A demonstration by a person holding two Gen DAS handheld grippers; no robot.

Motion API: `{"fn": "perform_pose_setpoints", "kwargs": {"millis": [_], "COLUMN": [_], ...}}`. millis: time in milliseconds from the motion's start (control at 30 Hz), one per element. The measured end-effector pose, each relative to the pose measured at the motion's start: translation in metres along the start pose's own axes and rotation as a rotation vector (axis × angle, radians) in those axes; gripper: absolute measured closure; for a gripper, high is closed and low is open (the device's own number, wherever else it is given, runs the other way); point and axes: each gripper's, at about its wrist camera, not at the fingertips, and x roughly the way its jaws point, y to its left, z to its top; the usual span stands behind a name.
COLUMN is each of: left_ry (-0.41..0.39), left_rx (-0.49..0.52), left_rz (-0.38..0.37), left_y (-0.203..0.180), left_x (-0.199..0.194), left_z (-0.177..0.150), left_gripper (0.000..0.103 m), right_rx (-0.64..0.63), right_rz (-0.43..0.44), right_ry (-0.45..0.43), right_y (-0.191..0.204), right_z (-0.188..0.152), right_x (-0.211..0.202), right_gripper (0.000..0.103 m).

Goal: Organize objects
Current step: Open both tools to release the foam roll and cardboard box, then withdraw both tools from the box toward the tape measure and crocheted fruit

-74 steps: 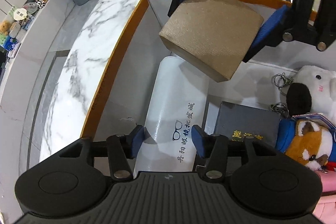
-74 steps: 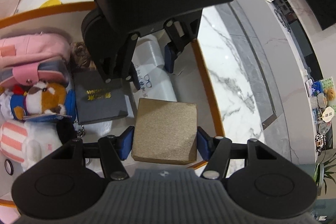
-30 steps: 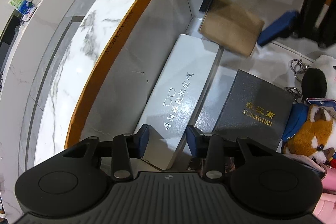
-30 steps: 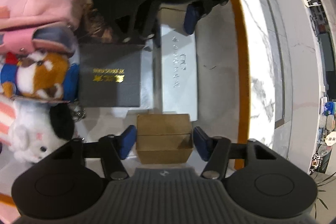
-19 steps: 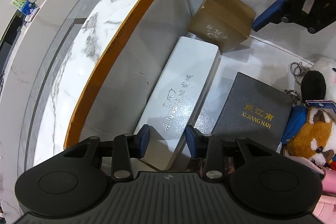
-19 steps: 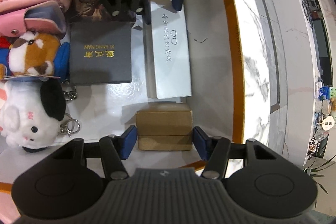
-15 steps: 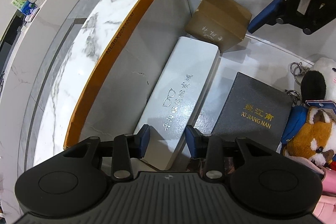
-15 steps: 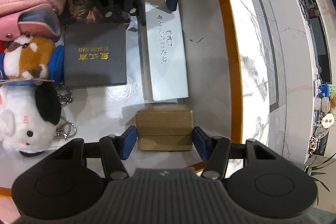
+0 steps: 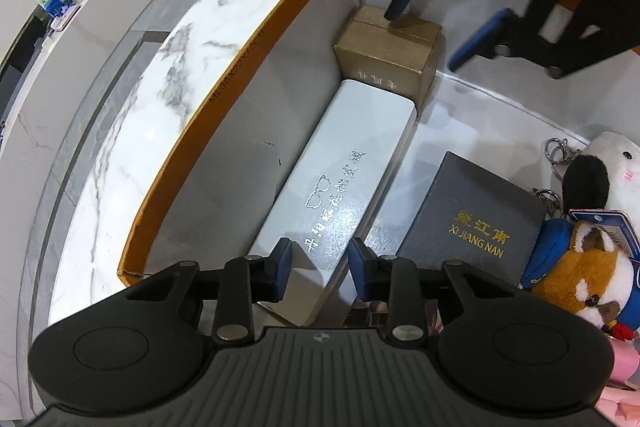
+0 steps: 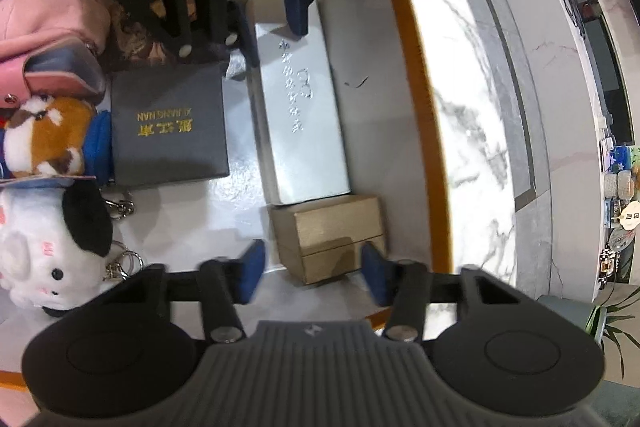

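Orange-rimmed tray [image 9: 224, 95], plain brown cardboard box [image 9: 384, 55] [image 10: 332, 235], seam across top

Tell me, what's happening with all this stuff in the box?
A person with two handheld grippers is tidying things into an orange-rimmed box. The right gripper has set a brown cardboard box in the corner, against the end of the white glasses case; its jaws have just been closing, clear of the box. The left gripper hovers over the case. A dark gift box and plush toys lie alongside.
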Motion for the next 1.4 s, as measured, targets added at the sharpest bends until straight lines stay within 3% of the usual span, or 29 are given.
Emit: {"fn": "perform_pose_setpoints", "kwargs": {"millis": [67,333,567,767,867,1000,1200,1333,1400], "left_ry": [-0.009,-0.142,-0.297,-0.378,-0.388,-0.42,-0.374,-0.365,-0.345], "left_rx": [-0.009,-0.1,-0.178,-0.238,-0.315,-0.39,-0.477,-0.524,-0.518], "left_rz": [0.003,-0.042,-0.028,0.012,0.041,0.056,0.159,0.176,0.21], "left_y": [0.0,0.004,-0.003,-0.023,-0.032,-0.042,-0.063,-0.081,-0.091], "left_x": [-0.002,-0.022,-0.065,-0.11,-0.133,-0.162,-0.175,-0.18,-0.177], "left_z": [-0.001,-0.01,-0.018,-0.04,-0.059,-0.1,-0.16,-0.193,-0.203], "left_gripper": [0.068,0.068,0.068,0.068,0.068,0.068,0.068,0.068,0.068], "right_rx": [-0.001,0.015,0.171,0.313,0.394,0.553,0.759,0.903,0.911], "right_rz": [-0.022,-0.051,-0.077,-0.133,-0.167,-0.124,-0.14,-0.072,-0.061], "right_ry": [0.014,0.01,-0.148,-0.31,-0.343,-0.399,-0.539,-0.597,-0.604], "right_y": [0.001,0.002,0.001,0.021,0.034,0.054,0.114,0.149,0.168], "right_z": [0.001,0.005,0.006,0.005,0.011,0.016,0.021,0.05,0.065], "right_x": [0.006,0.0,-0.052,-0.094,-0.119,-0.141,-0.16,-0.137,-0.13], "right_gripper": [0.07,0.073,0.073,0.073,0.073,0.073,0.073,0.073,0.073]}}
